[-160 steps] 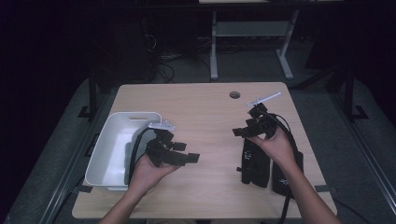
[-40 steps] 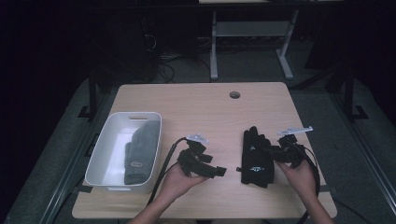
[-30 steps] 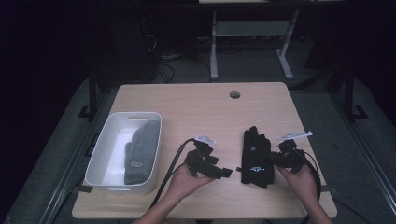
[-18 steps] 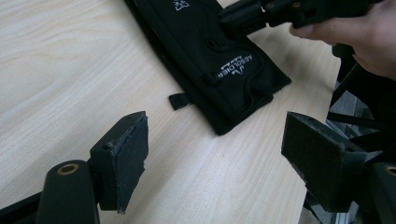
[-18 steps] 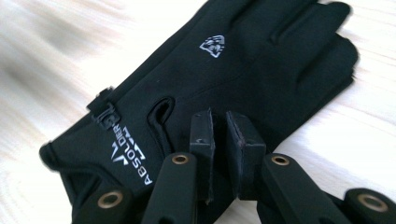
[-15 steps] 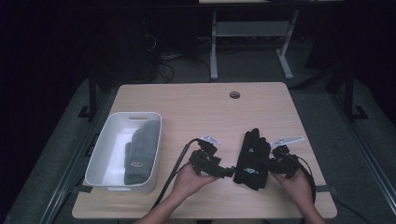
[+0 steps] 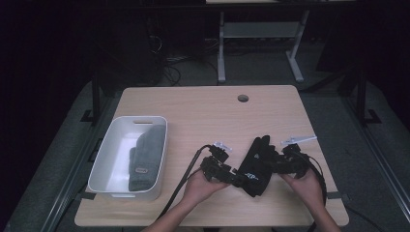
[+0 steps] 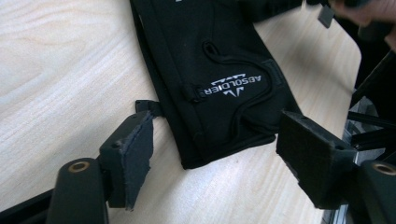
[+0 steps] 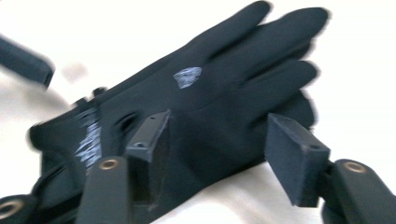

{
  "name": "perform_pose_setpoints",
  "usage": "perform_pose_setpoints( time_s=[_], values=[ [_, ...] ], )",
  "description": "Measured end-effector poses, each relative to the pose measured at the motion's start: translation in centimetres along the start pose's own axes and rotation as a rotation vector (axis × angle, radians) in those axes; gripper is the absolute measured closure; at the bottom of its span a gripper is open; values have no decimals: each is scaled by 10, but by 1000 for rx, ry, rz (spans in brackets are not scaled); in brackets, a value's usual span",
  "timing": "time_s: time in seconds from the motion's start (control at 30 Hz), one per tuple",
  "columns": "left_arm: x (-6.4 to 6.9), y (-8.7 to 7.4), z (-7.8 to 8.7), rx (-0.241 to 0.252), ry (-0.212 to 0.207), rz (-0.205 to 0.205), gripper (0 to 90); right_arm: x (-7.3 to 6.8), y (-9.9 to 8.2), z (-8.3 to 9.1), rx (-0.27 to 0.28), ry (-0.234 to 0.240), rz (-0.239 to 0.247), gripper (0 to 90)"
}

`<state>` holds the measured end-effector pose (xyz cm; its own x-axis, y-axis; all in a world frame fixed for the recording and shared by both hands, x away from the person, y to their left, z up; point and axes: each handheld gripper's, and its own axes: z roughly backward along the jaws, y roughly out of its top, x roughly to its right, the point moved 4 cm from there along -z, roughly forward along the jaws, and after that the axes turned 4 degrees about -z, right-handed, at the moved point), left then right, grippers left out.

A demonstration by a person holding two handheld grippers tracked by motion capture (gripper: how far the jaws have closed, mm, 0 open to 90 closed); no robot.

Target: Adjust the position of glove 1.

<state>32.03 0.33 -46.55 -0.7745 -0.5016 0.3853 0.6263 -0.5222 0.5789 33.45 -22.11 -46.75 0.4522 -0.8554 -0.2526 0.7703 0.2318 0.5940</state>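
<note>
On pale wooden table [image 7: 203, 111] in dark room, black glove [image 7: 255, 164] flat between two wide-open hand-held grippers, right's jaws just opened.

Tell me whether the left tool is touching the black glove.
Apart. In the left gripper view the left tool has its jaws open around the cuff of the black glove, with bare table visible between each pad and the glove.

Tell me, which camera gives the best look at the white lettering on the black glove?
The left gripper view: the black glove lies close below it, sharp enough to read the white lettering near the cuff. The right gripper view shows that print only as a blur. In the high view it is a tiny white mark.
</note>
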Motion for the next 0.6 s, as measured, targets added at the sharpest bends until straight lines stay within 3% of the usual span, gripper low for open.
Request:
perform_pose_setpoints(
  time_s=[0.1, 0.33, 0.6],
  values=[
    [-1, 0, -4, -9, 2, 4, 298, 14, 5, 1, 18, -14, -59, 367],
    [-3, -2, -15, -36, -6, 15, 344, 34, 8, -9, 10, -48, -117, 345],
    [-3, -3, -25, -57, 6, 8, 405, 41, 11, -20, -11, -48, -154, 353]
  ],
)
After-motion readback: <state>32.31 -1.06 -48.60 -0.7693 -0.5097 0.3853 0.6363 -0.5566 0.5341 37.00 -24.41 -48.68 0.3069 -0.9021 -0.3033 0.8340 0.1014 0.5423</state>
